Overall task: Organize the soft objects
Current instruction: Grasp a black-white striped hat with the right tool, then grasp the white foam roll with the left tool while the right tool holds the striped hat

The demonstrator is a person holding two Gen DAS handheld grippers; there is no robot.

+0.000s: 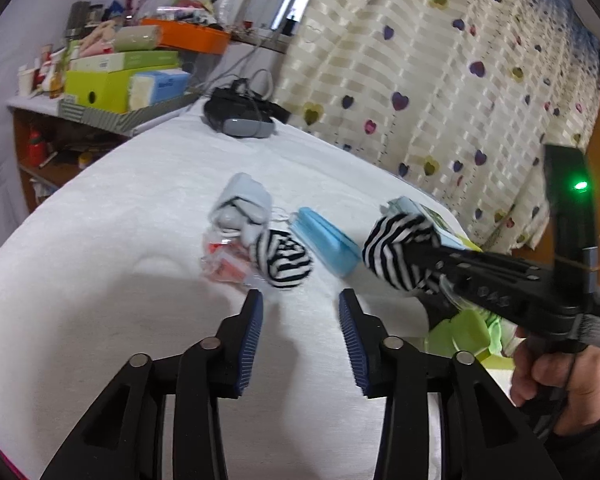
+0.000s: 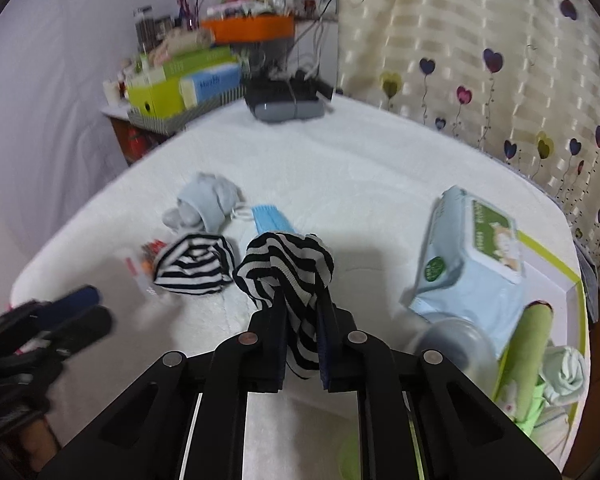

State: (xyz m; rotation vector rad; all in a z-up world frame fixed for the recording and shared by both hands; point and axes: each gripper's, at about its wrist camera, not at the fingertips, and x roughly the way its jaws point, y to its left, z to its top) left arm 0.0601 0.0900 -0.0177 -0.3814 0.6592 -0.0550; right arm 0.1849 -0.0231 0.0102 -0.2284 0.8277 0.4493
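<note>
On the white bed [image 1: 100,280], some soft things are left to tidy.

Left view: the left gripper [image 1: 301,312] is open and empty, near a striped sock ball [image 1: 282,260]; a grey sock bundle [image 1: 242,210] waits too. Right view: the right gripper [image 2: 302,320] pinches another striped sock [image 2: 286,270]. The box [image 2: 572,292] already has a few things.

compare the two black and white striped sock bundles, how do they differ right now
The striped sock bundle in the right gripper is clamped between its fingers and lifted off the white bed cover; the other striped sock bundle lies free on that cover. The held one droops stretched between the pads; the loose one sits as a rounder ball. The open left gripper holds neither. Both share the same black and white stripes.
</note>
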